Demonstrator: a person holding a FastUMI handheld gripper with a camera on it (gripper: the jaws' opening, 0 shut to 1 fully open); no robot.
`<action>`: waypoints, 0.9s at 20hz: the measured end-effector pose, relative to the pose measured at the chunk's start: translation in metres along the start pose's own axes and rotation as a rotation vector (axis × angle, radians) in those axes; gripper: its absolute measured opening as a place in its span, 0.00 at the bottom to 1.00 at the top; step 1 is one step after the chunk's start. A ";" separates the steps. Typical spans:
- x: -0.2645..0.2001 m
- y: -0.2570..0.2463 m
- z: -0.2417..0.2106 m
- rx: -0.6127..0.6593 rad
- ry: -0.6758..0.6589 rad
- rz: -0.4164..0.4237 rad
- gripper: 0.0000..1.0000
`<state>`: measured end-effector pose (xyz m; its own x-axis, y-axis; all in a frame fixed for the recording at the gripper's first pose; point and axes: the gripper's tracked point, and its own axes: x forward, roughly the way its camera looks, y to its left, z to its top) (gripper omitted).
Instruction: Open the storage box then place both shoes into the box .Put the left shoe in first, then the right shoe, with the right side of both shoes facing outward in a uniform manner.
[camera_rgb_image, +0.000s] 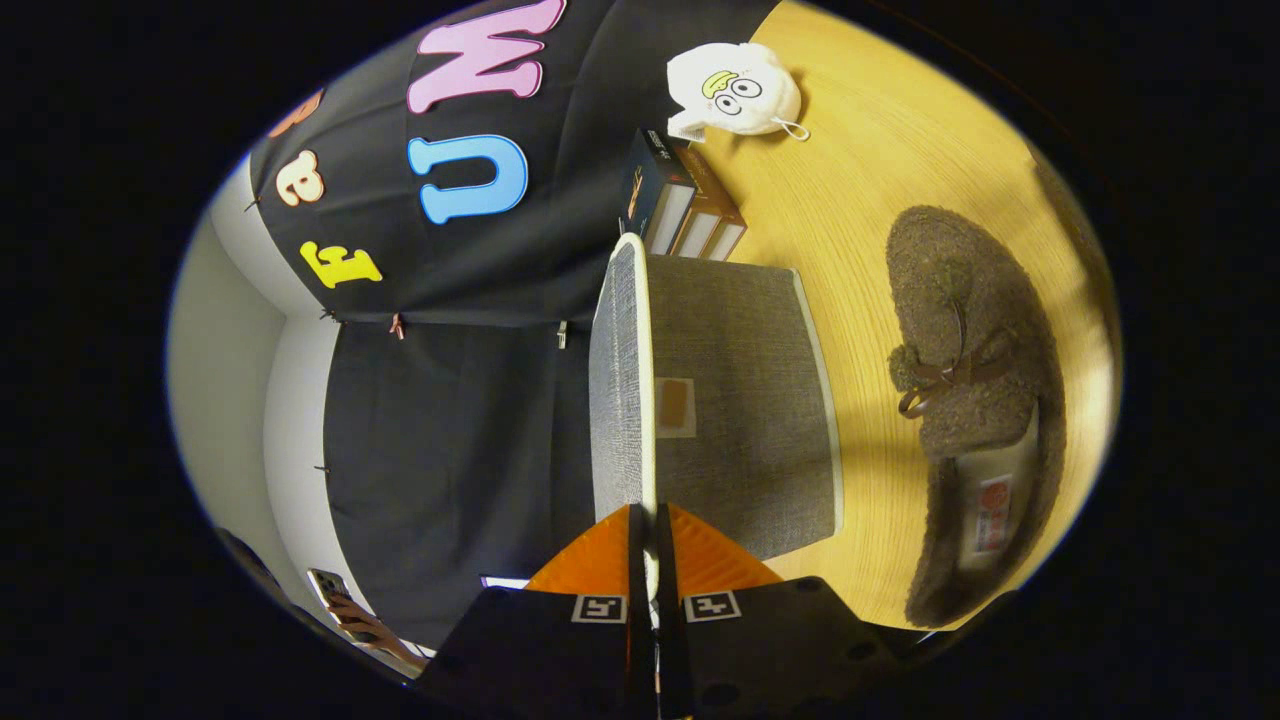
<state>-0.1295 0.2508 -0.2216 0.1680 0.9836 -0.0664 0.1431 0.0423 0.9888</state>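
I see a wooden table (880, 190) turned sideways, since my camera is rolled. On it stands the grey box (740, 400), its lid (618, 380) swung up on edge and running straight ahead of my gripper (650, 560) toward 12 o'clock. The orange fingers (590, 570) are nearly closed, pinching the lid's white rim. At 2 o'clock, beside the box and apart from it, lies a brown fuzzy shoe (975, 400), its long axis parallel to the lid. Further off at 12 o'clock sit small cartons (690, 200) and a white plush toy (735, 90). I judge the box open; the shoe comes next.
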 end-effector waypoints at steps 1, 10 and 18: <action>-0.001 0.009 0.000 -0.017 -0.008 0.007 0.06; 0.022 0.117 -0.011 -0.212 -0.057 0.069 0.06; 0.085 0.202 -0.028 -0.401 -0.040 0.062 0.09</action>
<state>-0.1130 0.3483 -0.0234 0.2037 0.9790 -0.0023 -0.2591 0.0562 0.9642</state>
